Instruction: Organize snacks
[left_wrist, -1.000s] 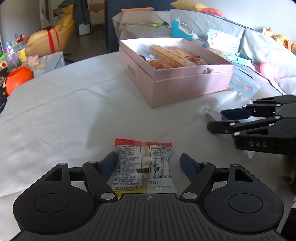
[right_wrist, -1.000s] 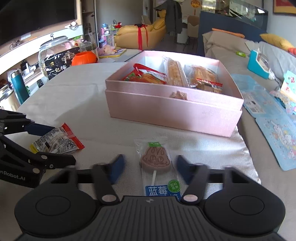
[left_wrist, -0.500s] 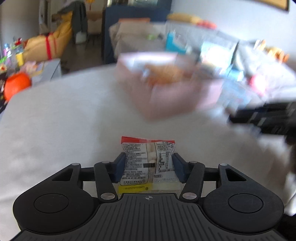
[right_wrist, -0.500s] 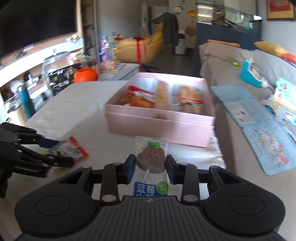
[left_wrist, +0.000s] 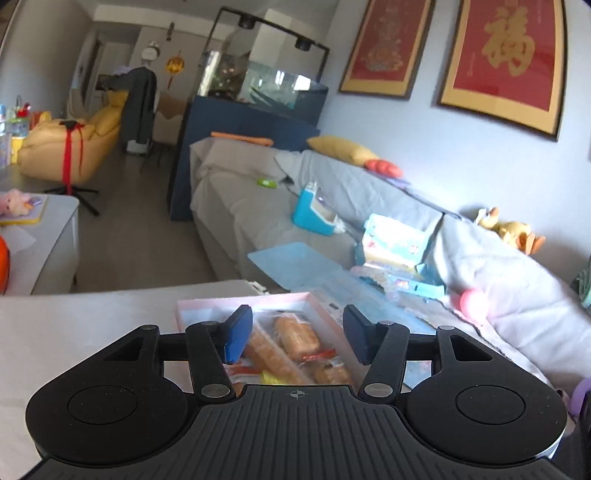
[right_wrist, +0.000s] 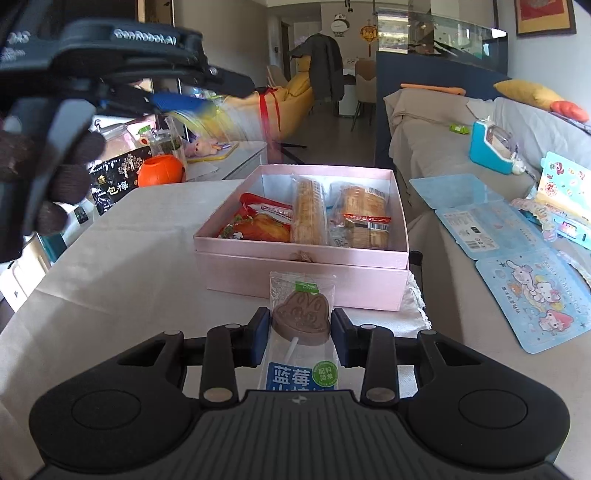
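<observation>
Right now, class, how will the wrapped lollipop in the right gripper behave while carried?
The lollipop is probably light. Its clear wrapper looks thin and likely floppy and slippery. The right gripper clamps the solid candy, so it probably holds firm.

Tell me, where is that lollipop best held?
Across the candy head, probably as the right gripper has the lollipop now: pads on its two side edges, coming in from the stick end. The head is flat and stiff; the wrapper and thin stick would give or slip.
</observation>
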